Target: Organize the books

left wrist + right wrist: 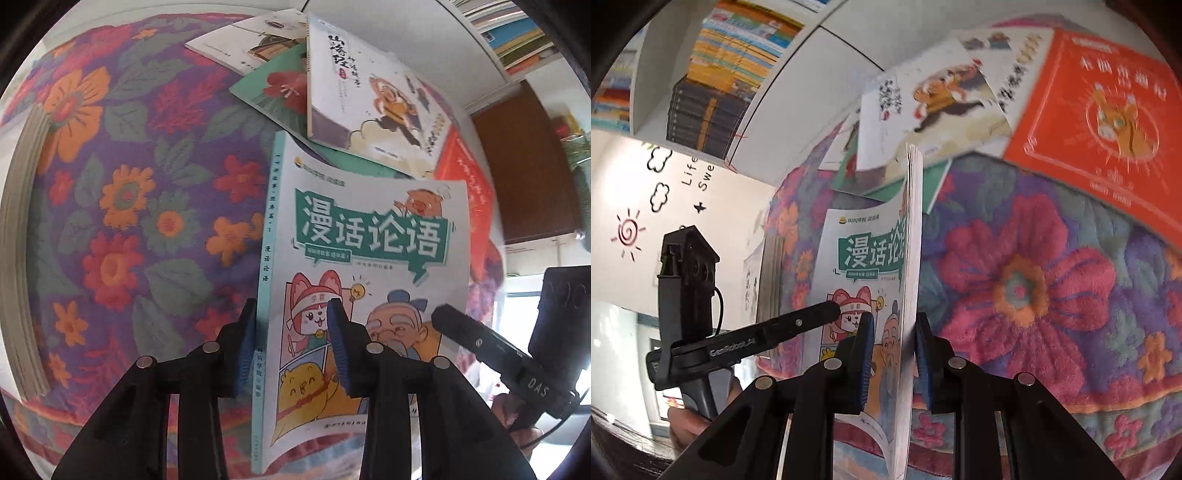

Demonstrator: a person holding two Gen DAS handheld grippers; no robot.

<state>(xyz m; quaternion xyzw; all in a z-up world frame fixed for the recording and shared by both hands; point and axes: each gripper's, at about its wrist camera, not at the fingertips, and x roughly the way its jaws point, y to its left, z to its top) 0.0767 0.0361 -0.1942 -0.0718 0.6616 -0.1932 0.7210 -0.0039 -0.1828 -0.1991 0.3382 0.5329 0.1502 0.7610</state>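
The comic book (369, 236) hangs above the floral bedspread (122, 192), pinched near its spine by the left hand-held gripper (291, 343) and along its page edge by the right hand-held gripper (894, 354), likely so it stays flat for stacking beside the loose books (373, 99).

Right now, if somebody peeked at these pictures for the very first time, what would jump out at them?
First, the white cartoon-covered paperback with a green title banner, lifted in the middle and pinched by both black grippers: the left gripper near its teal spine, the right gripper on its page edge. Beneath it spreads the bright purple flowered cloth. Behind lies a loose pile of books, with a big orange-red book at one side.
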